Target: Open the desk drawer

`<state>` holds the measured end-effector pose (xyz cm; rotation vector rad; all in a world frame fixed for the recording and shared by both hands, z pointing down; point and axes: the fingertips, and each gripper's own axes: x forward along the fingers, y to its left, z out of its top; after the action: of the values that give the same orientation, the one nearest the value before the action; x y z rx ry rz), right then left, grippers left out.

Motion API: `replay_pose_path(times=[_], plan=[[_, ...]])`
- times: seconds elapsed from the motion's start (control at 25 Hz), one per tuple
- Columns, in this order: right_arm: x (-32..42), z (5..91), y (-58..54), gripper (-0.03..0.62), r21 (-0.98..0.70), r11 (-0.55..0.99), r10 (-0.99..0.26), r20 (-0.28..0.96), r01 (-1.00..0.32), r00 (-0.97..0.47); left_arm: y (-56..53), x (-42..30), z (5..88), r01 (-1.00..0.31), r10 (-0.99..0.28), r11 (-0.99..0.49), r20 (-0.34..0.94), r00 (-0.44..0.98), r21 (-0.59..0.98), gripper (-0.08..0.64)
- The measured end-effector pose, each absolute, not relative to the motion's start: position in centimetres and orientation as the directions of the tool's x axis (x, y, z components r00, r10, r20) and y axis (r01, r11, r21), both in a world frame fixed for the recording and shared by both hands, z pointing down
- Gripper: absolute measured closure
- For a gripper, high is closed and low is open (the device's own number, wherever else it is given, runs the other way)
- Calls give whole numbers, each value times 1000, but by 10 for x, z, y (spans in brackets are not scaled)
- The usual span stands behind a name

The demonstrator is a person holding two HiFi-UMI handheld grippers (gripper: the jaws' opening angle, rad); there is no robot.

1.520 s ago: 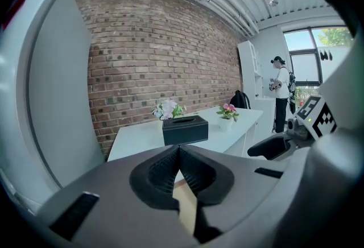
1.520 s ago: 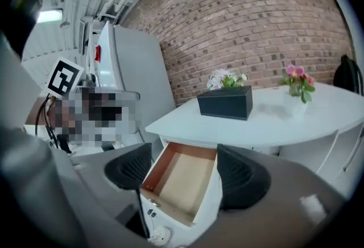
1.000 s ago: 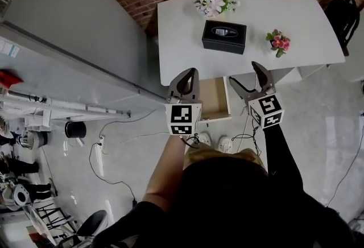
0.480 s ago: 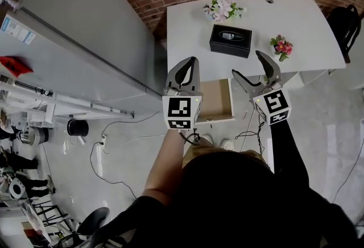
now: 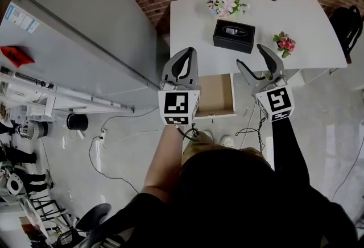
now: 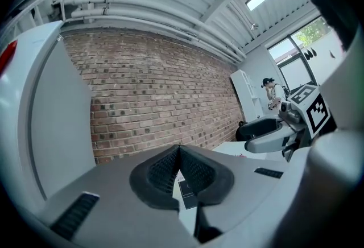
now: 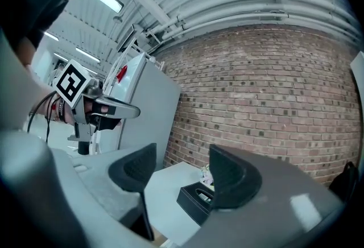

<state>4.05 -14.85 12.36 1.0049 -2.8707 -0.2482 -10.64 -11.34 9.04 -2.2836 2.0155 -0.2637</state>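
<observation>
the white desk [image 5: 296, 19] lies ahead of both claws. its drawer [image 5: 216, 95] stands pulled out, between and below them. left claw [image 5: 188, 54]: jaws pressed together, empty. right claw [image 5: 250, 54]: jaws moderately apart, just been closing, nothing between. black box [image 5: 234, 36] just beyond.

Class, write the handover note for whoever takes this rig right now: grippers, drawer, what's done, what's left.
Left gripper: jaws shut, empty.
Right gripper: jaws apart, just been closing slightly, nothing between them.
Drawer: pulled out below the white desk's front edge, inside looks bare.
Done: drawer is open.
Left: nothing that shows; neither gripper touches it.
</observation>
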Motion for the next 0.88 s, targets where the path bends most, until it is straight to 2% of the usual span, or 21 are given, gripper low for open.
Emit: replay_pose_path(times=[0.12,0.2,0.24,0.44,0.88], plan=[[43,120,-146,424,192,747,-650,14,-636,-760,-106,-115,91,-977,-993,-102,76,89,-187,552],[49,118,-145,565,180,730,-669,-2,-659,-743,-102,-119,92,-980,-994,-89,73,77,-177,552],[52,117,-145,592,166,727,-675,-7,-666,-738,-100,-119,92,-981,-995,-86,73,74,-176,552],[57,115,-143,594,110,730,-678,-13,-675,-735,-93,-118,95,-981,-994,-83,79,70,-177,552],[62,118,-132,594,151,722,-683,-5,-675,-731,-87,-112,94,-978,-994,-91,76,78,-189,552]])
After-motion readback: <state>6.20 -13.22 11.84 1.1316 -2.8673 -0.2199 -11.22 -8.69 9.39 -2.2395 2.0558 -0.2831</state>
